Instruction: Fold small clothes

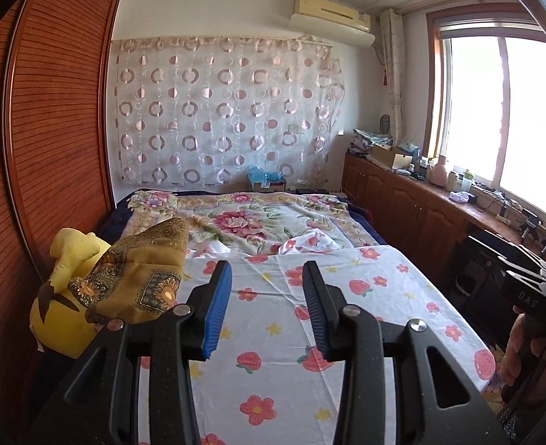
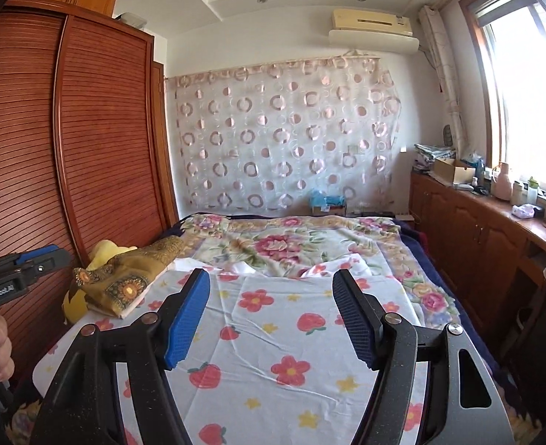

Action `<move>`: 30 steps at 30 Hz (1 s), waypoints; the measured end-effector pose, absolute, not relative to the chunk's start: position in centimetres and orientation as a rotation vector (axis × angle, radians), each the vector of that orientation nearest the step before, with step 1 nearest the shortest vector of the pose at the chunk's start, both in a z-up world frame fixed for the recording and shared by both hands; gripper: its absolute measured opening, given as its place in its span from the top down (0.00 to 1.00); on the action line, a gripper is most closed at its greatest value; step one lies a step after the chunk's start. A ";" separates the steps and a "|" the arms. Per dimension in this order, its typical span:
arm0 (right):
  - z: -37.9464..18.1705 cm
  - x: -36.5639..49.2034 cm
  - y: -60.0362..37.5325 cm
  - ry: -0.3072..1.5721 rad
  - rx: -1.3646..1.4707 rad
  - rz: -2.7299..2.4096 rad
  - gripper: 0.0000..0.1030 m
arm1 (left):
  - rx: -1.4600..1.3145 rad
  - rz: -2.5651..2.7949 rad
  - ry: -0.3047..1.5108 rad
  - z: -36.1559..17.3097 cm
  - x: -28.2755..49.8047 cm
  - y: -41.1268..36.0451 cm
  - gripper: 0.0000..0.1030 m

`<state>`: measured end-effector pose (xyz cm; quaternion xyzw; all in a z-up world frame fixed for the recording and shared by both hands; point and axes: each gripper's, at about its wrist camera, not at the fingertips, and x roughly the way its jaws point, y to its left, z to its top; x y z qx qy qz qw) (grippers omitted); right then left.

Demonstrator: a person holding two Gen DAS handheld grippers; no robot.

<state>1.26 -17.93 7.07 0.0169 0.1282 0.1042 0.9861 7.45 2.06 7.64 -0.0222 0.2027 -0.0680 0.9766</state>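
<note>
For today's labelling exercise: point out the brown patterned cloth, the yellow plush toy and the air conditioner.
brown patterned cloth (image 1: 143, 270): left wrist view, middle of its draped top.
yellow plush toy (image 1: 59, 319): left wrist view, its yellow body.
air conditioner (image 2: 371, 22): right wrist view, front panel.

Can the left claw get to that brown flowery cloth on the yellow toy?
Probably yes. The left claw is open and empty, and the brown cloth lies uncovered just to its left, draped over the yellow toy, with nothing between them.
</note>
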 end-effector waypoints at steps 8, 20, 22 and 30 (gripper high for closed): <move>7.4 1.0 -18.1 0.268 0.047 0.204 0.31 | -0.036 -0.126 0.412 7.5 7.3 2.0 0.61; 8.1 1.2 -18.5 0.267 0.052 0.202 0.31 | -0.034 -0.121 0.413 7.5 7.3 2.1 0.61; 8.1 1.2 -18.5 0.266 0.052 0.202 0.31 | -0.036 -0.121 0.411 7.4 7.3 2.0 0.61; 8.0 1.4 -18.8 0.265 0.056 0.204 0.31 | -0.034 -0.122 0.411 7.5 7.3 2.1 0.61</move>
